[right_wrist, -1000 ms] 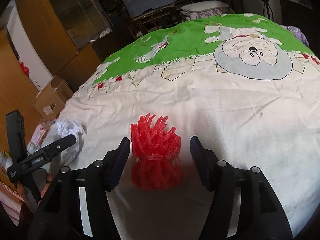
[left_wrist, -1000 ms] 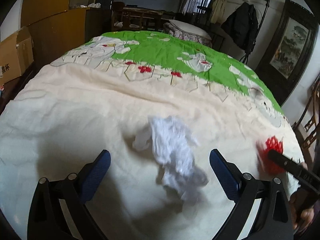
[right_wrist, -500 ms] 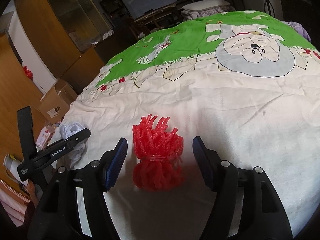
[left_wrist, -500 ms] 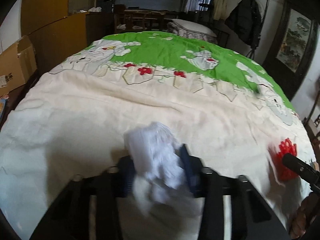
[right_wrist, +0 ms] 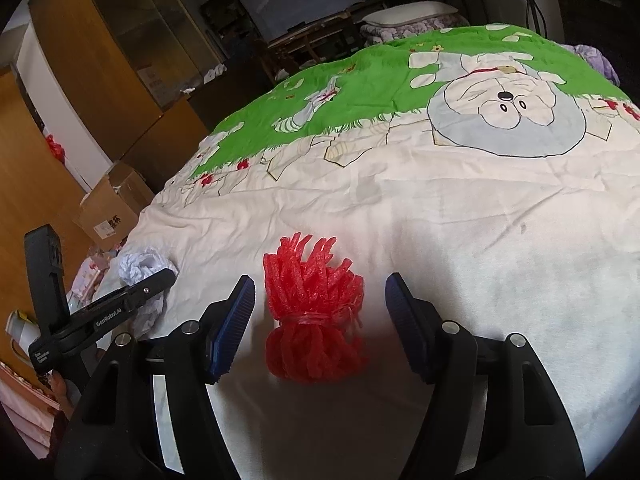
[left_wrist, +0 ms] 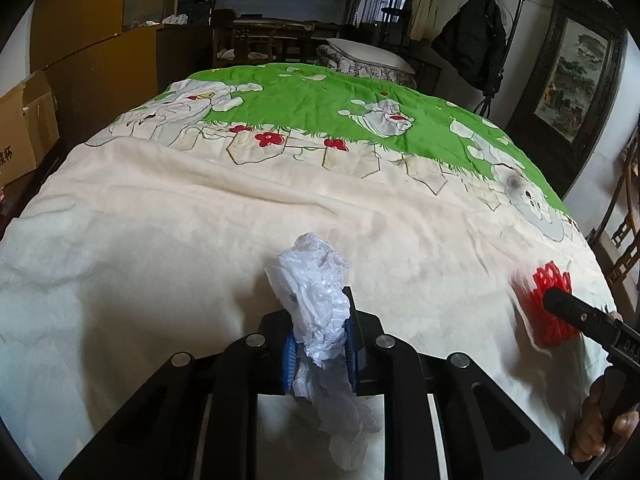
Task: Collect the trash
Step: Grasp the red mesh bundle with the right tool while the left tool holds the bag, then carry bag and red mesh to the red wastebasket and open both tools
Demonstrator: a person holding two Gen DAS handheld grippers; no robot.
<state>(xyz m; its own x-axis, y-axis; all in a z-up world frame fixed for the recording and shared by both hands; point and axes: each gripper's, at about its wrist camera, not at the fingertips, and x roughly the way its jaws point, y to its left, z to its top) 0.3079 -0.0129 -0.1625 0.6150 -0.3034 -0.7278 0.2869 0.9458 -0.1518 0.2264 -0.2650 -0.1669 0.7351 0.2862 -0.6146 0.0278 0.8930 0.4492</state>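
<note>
The left gripper [left_wrist: 318,344] is pinching a crumpled white plastic bag [left_wrist: 314,292] between its blue pads, with the bag bulging above the fingers and a loose tail hanging below them toward the quilt [left_wrist: 160,240]. The right gripper [right_wrist: 320,322] stands spread wide, its two fingers set either side of a red foam net bundle [right_wrist: 314,320] that lies on the cream part of the quilt, near the edge of the bed; neither pad appears to touch it.

The step in hand looks like the right-side grasp. To do it well, the fingers should probably close across the bundle's tied waist, where it is narrowest and firmest, and low enough to catch the body and not just the springy tips. The foam will likely squash and spring, so a full squeeze seems wise before lifting. The pads should stay clear of the quilt cloth, which wrinkles and could be caught up with the bundle.

The left hold seems sound, though the dangling tail could snag or slip if swung fast.

Around the bed: a cardboard box [right_wrist: 108,208] sits on the floor to the far left, wooden cabinets [right_wrist: 100,60] stand behind it, a dark coat [left_wrist: 472,36] hangs on a stand far right, beside a framed picture [left_wrist: 572,80]. Nothing lies between the right gripper's fingers and the bundle. No trash container shows in either view.
</note>
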